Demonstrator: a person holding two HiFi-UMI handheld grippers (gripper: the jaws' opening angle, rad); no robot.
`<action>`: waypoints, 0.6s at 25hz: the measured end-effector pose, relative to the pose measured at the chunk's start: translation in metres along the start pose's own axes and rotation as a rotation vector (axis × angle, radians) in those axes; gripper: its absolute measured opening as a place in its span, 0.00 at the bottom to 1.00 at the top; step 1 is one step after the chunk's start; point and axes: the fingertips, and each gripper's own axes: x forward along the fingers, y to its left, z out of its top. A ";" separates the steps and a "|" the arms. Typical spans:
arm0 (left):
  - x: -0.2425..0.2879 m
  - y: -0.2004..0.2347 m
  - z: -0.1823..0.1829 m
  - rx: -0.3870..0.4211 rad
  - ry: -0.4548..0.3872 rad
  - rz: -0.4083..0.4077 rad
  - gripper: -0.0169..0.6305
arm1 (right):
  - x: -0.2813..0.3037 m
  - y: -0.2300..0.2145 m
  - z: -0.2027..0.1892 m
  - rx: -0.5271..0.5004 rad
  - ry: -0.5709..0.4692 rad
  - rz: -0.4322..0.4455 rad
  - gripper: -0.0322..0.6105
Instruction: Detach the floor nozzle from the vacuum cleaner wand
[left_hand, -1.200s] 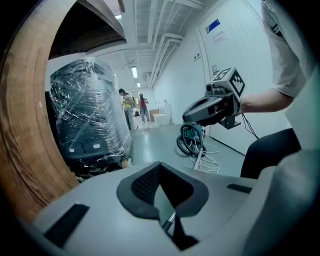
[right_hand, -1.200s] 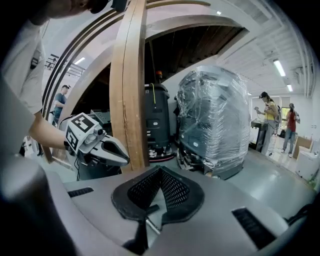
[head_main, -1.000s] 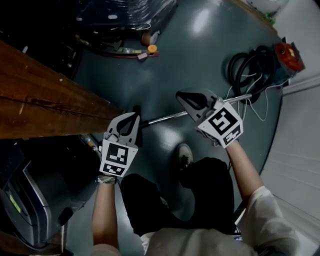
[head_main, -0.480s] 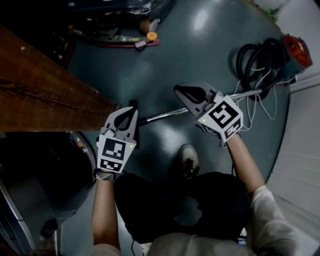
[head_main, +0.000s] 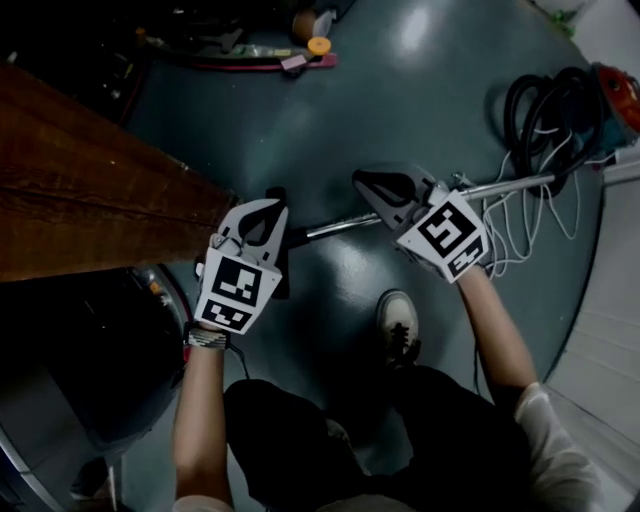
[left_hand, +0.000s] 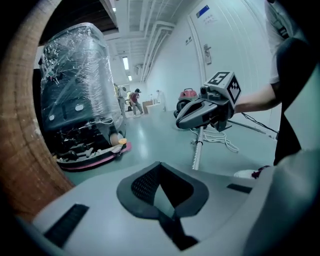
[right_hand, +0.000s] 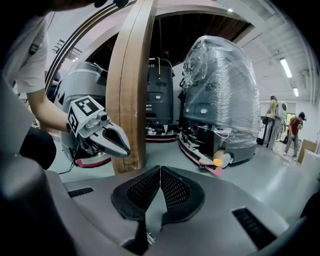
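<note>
Claws both pressed together, nothing pinched: left claw (head_main: 270, 210) hangs over the dark floor nozzle (head_main: 283, 282), contact unclear; right claw (head_main: 366, 186) sits just above the wand (head_main: 335, 227). Nozzle is at the wand's left end, beside the wooden tabletop (head_main: 90, 200). Wand runs right across the grey floor (head_main: 400, 110) toward the red vacuum body (head_main: 620, 100) and black hose (head_main: 540, 110), far right. White cable (head_main: 520, 225) is looped by the wand. Shoe (head_main: 400, 325) near, below the wand.

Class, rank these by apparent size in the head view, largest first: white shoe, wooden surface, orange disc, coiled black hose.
wooden surface
coiled black hose
white shoe
orange disc
The wooden surface sits nearer the camera, which inflates it.
</note>
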 end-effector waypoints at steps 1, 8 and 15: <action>0.003 -0.001 -0.005 0.007 0.008 -0.006 0.02 | 0.004 -0.001 -0.006 -0.006 0.007 -0.005 0.09; 0.019 -0.007 -0.041 -0.013 0.045 -0.017 0.02 | 0.031 0.004 -0.047 -0.140 0.086 -0.033 0.09; 0.027 -0.020 -0.075 0.024 0.118 -0.042 0.02 | 0.059 0.033 -0.095 -0.460 0.203 0.013 0.09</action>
